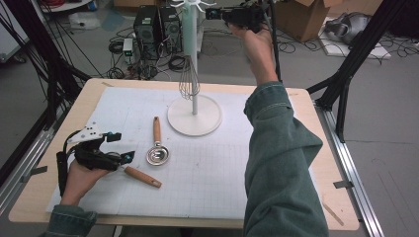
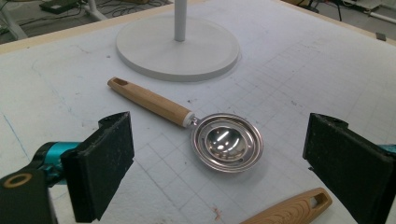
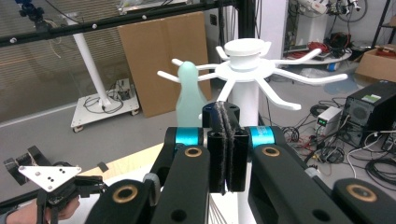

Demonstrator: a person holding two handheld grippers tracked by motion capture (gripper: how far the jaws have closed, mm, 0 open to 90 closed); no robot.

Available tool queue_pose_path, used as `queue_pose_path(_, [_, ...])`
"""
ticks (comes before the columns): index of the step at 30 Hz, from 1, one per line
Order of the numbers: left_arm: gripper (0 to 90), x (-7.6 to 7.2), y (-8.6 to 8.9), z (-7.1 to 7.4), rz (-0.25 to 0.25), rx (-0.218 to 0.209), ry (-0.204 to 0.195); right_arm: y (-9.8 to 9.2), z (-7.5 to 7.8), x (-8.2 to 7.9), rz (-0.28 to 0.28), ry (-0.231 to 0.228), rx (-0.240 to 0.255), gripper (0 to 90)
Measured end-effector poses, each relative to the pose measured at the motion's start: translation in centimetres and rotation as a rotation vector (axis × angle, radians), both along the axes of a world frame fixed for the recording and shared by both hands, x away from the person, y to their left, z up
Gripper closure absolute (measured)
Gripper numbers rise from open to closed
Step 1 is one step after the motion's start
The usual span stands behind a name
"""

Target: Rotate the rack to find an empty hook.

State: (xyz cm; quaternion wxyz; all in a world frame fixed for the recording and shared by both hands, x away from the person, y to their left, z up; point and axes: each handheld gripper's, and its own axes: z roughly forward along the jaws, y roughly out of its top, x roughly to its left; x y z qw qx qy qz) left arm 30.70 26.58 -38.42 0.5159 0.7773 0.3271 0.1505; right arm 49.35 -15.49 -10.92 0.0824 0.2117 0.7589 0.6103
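- A person sits at a pale wooden table (image 1: 34,197) covered by a white gridded mat (image 1: 212,173), holding a black two-jaw gripper in each hand.
- The work in hand appears to be hanging kitchen utensils on a white rack with a round base, upright pole and spoke-like hooks at the top (image 1: 194,116).
- A metal wire whisk (image 1: 188,81) hangs beside the pole, above the base.
- The right gripper (image 1: 213,14) is raised high near the rack's hooks. In the right gripper view its jaws are pressed together with nothing visible between the pads, and a pale green handle tip (image 3: 189,93) stands just beyond them among the spokes.
- The left gripper (image 1: 129,156) rests low on the mat at the table's left, jaws spread wide and empty.
- Between those spread jaws, in the left gripper view, lies a shiny round steel strainer spoon with a light wooden handle (image 2: 196,128), flat on the mat, just beside the rack's base.
- A second wooden handle with a hanging slot (image 2: 294,207) lies just beside the left gripper.
- The spoon likely handles as light and rigid. Its polished bowl looks slippery and shallow, so the matte wooden handle is probably the safer place to pinch, near its middle, leaving the slotted end free for a hook.
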Motion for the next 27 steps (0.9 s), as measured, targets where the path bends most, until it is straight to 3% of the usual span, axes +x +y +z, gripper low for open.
queue_pose_path(27, [9.4,-0.2,-0.3,0.2,-0.006,0.006,-0.005,3.5,0.7,-1.9,-0.060,-0.057,-0.041,89.8])
